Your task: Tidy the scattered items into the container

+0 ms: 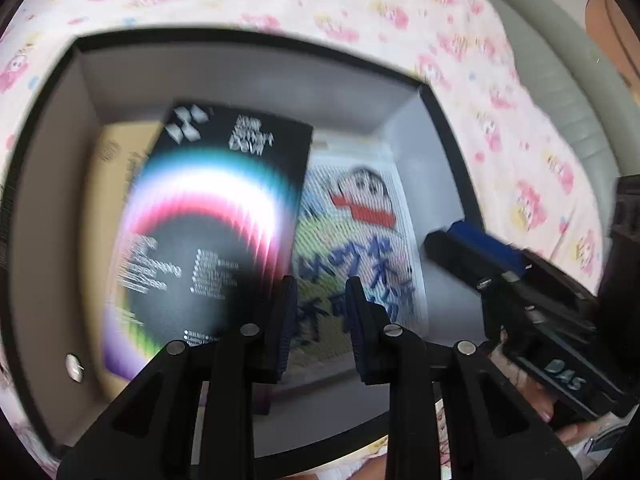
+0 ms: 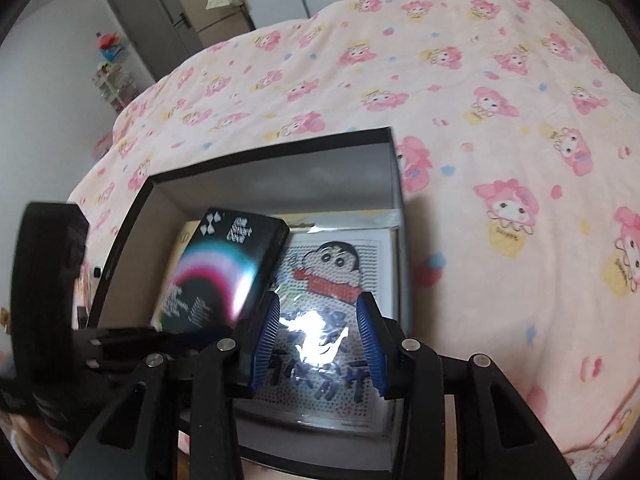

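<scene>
The black box (image 2: 224,268) is shown tilted inside the container (image 2: 276,152), beside the cartoon board (image 2: 332,280). Left gripper (image 1: 320,320) and right gripper (image 2: 316,340) are both spread, empty. The box is best nudged flat before withdrawal.

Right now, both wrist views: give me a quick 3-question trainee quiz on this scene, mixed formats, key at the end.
1. True or false: the black product box lies inside the open container.
2. Multiple choice: what lies beside the black product box, on its right in both views? A) a cartoon bead-art picture B) a mug C) a shoe
3. Short answer: is either the left gripper or the right gripper holding anything?

Key:
1. True; it rests tilted against the other contents.
2. A; the cartoon bead-art picture shows a boy with a red scarf.
3. No; both stand open over the container, nothing between their fingers.
</scene>
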Available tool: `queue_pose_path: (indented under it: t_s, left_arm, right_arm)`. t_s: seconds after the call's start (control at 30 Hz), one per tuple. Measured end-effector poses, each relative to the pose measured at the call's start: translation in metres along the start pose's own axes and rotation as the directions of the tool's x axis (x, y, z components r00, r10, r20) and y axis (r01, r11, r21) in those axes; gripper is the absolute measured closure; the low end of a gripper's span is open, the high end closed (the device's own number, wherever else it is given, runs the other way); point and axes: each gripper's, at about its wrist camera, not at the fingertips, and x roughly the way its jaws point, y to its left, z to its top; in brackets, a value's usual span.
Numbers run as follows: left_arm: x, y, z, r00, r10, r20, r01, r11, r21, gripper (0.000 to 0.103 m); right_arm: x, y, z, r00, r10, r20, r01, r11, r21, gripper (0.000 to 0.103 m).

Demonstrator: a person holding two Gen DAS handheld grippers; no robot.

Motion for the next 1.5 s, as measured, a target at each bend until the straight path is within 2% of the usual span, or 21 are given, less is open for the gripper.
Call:
queue_pose_path:
  t_s: [0.07, 0.1, 0.2, 0.33, 0.43, 0.53, 0.63, 0.73, 0.87, 0.93, 1.0, 1.07, 1.17, 1.3, 1.4, 1.47, 1.5]
  left_arm:
    - [-0.012, 0.011, 0.01, 0.999, 0.015, 0.039, -0.016, 1.0, 0.02, 0.078]
    - [-0.016, 0.017, 0.015, 0.998, 0.037, 0.059, -0.038, 0.999, 0.018, 0.078]
    - [-0.026, 0.044, 0.038, 0.992, 0.072, 0.101, -0.07, 0.997, -0.024, 0.078]
    - [-0.017, 0.059, 0.062, 0.989, 0.106, 0.099, -0.104, 0.994, -0.025, 0.078]
    - [-0.011, 0.066, 0.07, 0.986, 0.142, 0.093, -0.143, 0.99, 0.008, 0.078]
    - [-0.008, 0.072, 0.073, 0.987, 0.114, 0.11, -0.114, 0.993, -0.011, 0.078]
    - [-0.01, 0.081, 0.069, 0.989, 0.091, 0.117, -0.089, 0.996, -0.02, 0.079]
    - [-0.013, 0.082, 0.065, 0.991, 0.056, 0.12, -0.055, 0.998, -0.007, 0.078]
    - [-0.013, 0.08, 0.062, 0.989, 0.066, 0.129, -0.068, 0.998, 0.007, 0.078]
    - [-0.009, 0.08, 0.061, 0.991, 0.055, 0.119, -0.057, 0.998, 0.009, 0.078]
    - [-0.004, 0.078, 0.057, 0.993, 0.055, 0.104, -0.057, 0.998, 0.018, 0.078]
    - [0.002, 0.076, 0.054, 0.995, 0.062, 0.081, -0.063, 0.998, 0.016, 0.078]
    - [0.001, 0.07, 0.052, 0.993, 0.082, 0.086, -0.084, 0.996, 0.024, 0.078]
    - [0.002, 0.059, 0.046, 0.998, -0.018, 0.066, 0.015, 0.998, 0.057, 0.078]
    - [0.004, 0.05, 0.042, 0.996, -0.078, 0.04, 0.074, 0.993, 0.09, 0.078]
    - [0.005, 0.046, 0.04, 0.996, -0.08, 0.033, 0.076, 0.991, 0.109, 0.078]
    - [0.007, 0.044, 0.04, 0.998, -0.056, 0.024, 0.053, 0.991, 0.121, 0.078]
  right_arm:
    - [0.007, 0.008, 0.007, 0.999, 0.019, -0.034, -0.02, 1.0, -0.017, 0.066]
    - [0.015, 0.013, 0.015, 0.996, 0.057, -0.075, -0.058, 0.998, -0.016, 0.066]
    - [0.043, 0.017, 0.04, 0.973, 0.156, -0.171, -0.151, 0.988, 0.042, 0.066]
    - [0.072, 0.028, 0.058, 0.978, 0.085, -0.192, -0.083, 0.996, 0.02, 0.067]
    - [0.093, 0.037, 0.059, 0.968, 0.096, -0.231, -0.095, 0.995, 0.015, 0.066]
    - [0.11, 0.046, 0.058, 0.95, 0.141, -0.279, -0.141, 0.99, 0.023, 0.066]
    - [0.117, 0.058, 0.058, 0.943, 0.167, -0.288, -0.175, 0.985, -0.004, 0.065]
    - [0.123, 0.074, 0.053, 0.925, 0.213, -0.316, -0.233, 0.972, -0.027, 0.065]
    - [0.118, 0.089, 0.043, 0.941, 0.173, -0.291, -0.218, 0.968, -0.127, 0.065]
    - [0.11, 0.08, 0.043, 0.948, 0.161, -0.275, -0.199, 0.973, -0.114, 0.065]
    - [0.099, 0.058, 0.046, 0.968, 0.097, -0.23, -0.119, 0.989, -0.083, 0.066]
    - [0.093, 0.042, 0.045, 0.977, 0.033, -0.21, -0.049, 0.996, -0.074, 0.066]
    - [0.089, 0.025, 0.043, 0.978, -0.019, -0.209, 0.007, 0.998, -0.059, 0.066]
    - [0.082, 0.027, 0.044, 0.981, 0.023, -0.191, -0.032, 0.998, -0.045, 0.066]
    - [0.08, 0.026, 0.043, 0.983, 0.004, -0.184, -0.017, 0.998, -0.067, 0.066]
    - [0.087, 0.027, 0.053, 0.982, -0.029, -0.186, 0.016, 0.997, -0.069, 0.066]
    - [0.087, 0.025, 0.053, 0.982, -0.037, -0.186, 0.025, 0.998, -0.064, 0.066]
